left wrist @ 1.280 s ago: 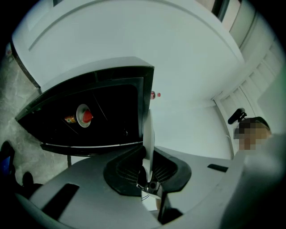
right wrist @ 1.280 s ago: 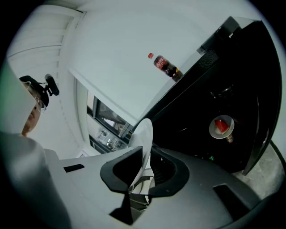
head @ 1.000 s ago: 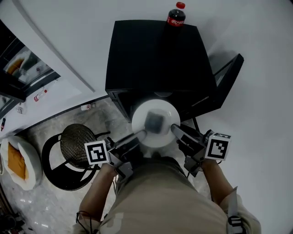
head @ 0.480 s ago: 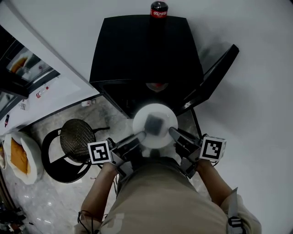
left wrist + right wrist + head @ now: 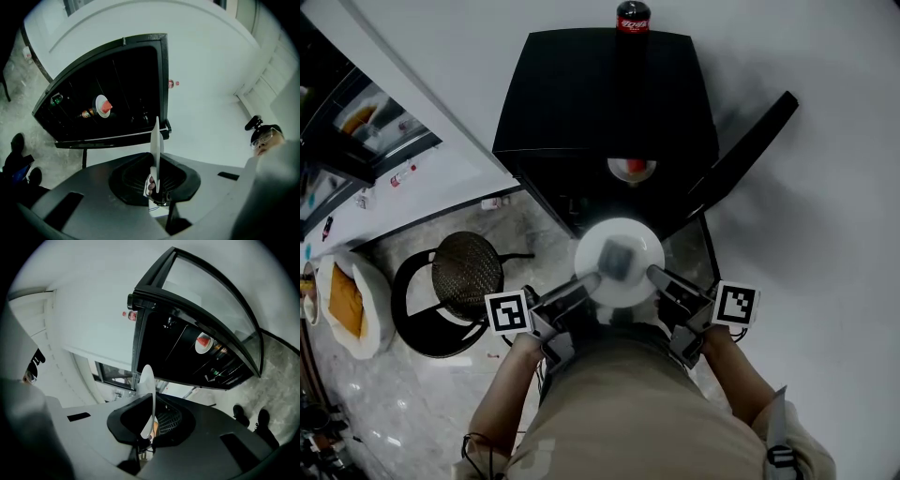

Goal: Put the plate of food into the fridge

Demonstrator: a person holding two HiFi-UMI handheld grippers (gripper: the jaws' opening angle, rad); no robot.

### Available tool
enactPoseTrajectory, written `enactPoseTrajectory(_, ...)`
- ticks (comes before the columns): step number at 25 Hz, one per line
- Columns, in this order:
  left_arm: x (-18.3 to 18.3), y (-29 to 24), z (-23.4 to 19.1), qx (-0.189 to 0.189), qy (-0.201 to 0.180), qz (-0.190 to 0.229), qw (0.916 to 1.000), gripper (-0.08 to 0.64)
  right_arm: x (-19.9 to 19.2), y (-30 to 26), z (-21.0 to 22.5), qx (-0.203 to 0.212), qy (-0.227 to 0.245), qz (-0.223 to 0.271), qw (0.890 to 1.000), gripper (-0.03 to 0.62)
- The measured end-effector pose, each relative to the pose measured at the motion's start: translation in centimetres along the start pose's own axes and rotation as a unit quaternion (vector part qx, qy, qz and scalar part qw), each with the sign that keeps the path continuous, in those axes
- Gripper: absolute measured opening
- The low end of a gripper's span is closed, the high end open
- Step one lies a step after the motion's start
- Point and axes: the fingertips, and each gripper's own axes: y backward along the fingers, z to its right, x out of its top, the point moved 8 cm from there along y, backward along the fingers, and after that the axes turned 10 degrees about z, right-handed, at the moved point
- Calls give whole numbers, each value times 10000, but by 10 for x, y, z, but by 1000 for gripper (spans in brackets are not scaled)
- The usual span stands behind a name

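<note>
Head view: plate of food [image 5: 635, 285], held level just outside the dark opening of the fridge [image 5: 600, 103]. The left gripper [image 5: 589, 278] has its jaws clamped on the left rim. The right gripper [image 5: 656, 274] has just been closing its jaws, which now pinch the right rim. Insertion should go best if both grippers advance together, keeping the plate level and clear of the door [image 5: 745, 150] and the shelved dish [image 5: 630, 169].

You held the round white plate [image 5: 623, 281] level, a grey block of food [image 5: 617, 255] at its centre, just before the open front of the small black fridge [image 5: 600, 103], its glass door [image 5: 739, 159] swung wide to the right.
</note>
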Motion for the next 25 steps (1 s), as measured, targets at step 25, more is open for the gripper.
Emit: enactPoseTrajectory(25,-23,39,-59,615,210,456,9968,35,-46,-17,40,-597,-115,-461,9971,32)
